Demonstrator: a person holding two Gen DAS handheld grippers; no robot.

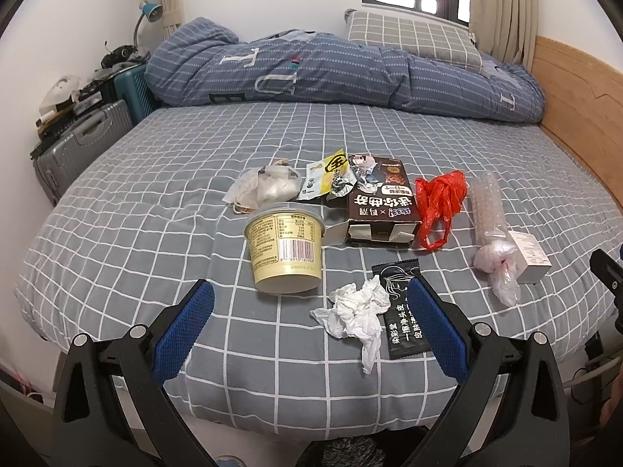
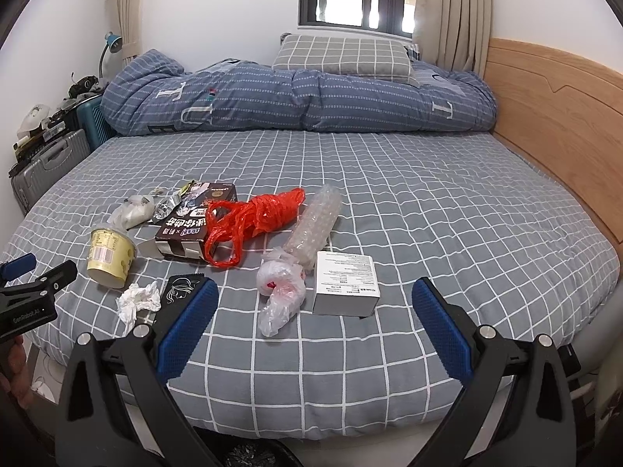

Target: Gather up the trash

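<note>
Trash lies scattered on a bed with a grey checked sheet [image 1: 155, 210]. My left gripper [image 1: 311, 292] is open, hovering above a crumpled white tissue [image 1: 356, 311] and a black sachet [image 1: 405, 334], just short of a yellow cup [image 1: 286, 249] lying on its side. Behind these lie a dark snack box [image 1: 383, 206], a red plastic bag [image 1: 440, 202], wrappers [image 1: 331, 175] and a bubble-wrap roll [image 1: 488, 206]. My right gripper [image 2: 311, 292] is open above a clear plastic bag [image 2: 280, 292] and a white box [image 2: 344, 288]. Nothing is held.
A folded blue quilt [image 1: 311, 70] and a checked pillow [image 1: 412, 37] lie at the far side. A wooden headboard [image 2: 553, 101] runs along the right. Suitcases [image 1: 78, 144] with clutter stand left of the bed. The left gripper [image 2: 27, 288] shows at the right wrist view's left edge.
</note>
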